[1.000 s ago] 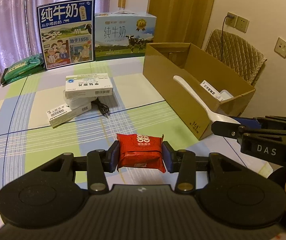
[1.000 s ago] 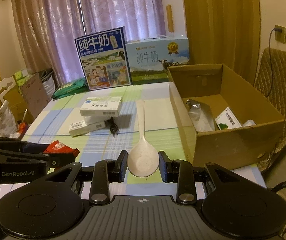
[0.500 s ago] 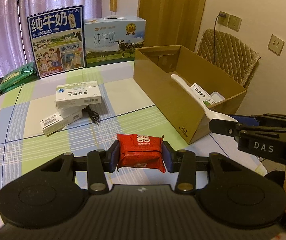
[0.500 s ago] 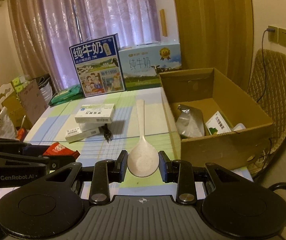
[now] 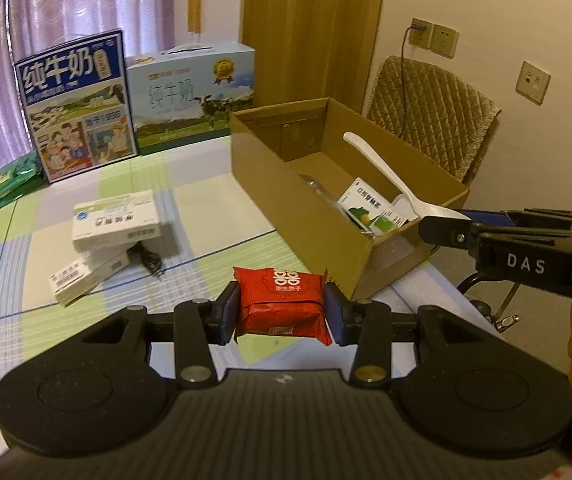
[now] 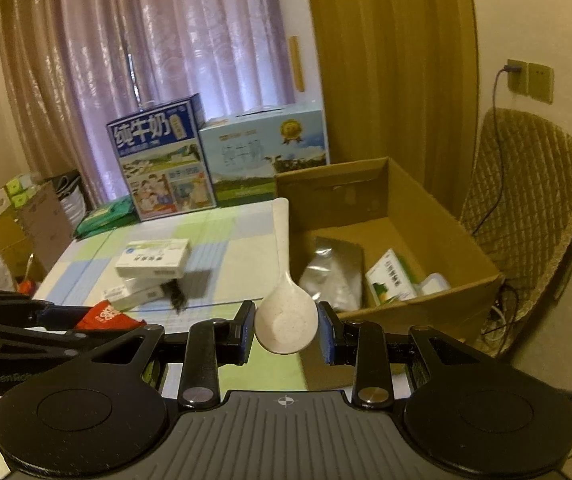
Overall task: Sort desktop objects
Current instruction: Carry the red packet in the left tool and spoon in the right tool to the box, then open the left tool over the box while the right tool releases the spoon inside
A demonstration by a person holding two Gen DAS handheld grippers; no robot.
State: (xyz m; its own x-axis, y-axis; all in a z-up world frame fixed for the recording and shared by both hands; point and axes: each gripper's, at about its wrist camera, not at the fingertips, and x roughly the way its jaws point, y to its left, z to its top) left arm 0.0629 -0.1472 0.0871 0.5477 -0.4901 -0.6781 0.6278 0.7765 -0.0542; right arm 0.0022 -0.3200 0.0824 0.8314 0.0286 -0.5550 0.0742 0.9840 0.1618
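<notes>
Cargo, two items, both in transit. Left claw point(image 5: 282, 312) was clamped on a red foil-wrapped snack packet point(image 5: 281, 302), held clear of the checked green-and-blue tabletop point(image 5: 206, 196) near the front corner of the open brown cardboard box point(image 5: 306, 216). Right claw point(image 6: 286, 332) was pinched on the bowl of a long white plastic spoon point(image 6: 284, 320), handle pointing away. Change over the last second: both claws had risen and swung toward the box, so its interior, with a silver pouch point(image 6: 332, 276) and a green-and-white carton point(image 6: 390, 280), showed more fully. Judgement: deposit was imminent. Three stacked white medicine boxes point(image 5: 116, 220) and a black cable point(image 5: 148, 260) remained unsorted on the tabletop.
</notes>
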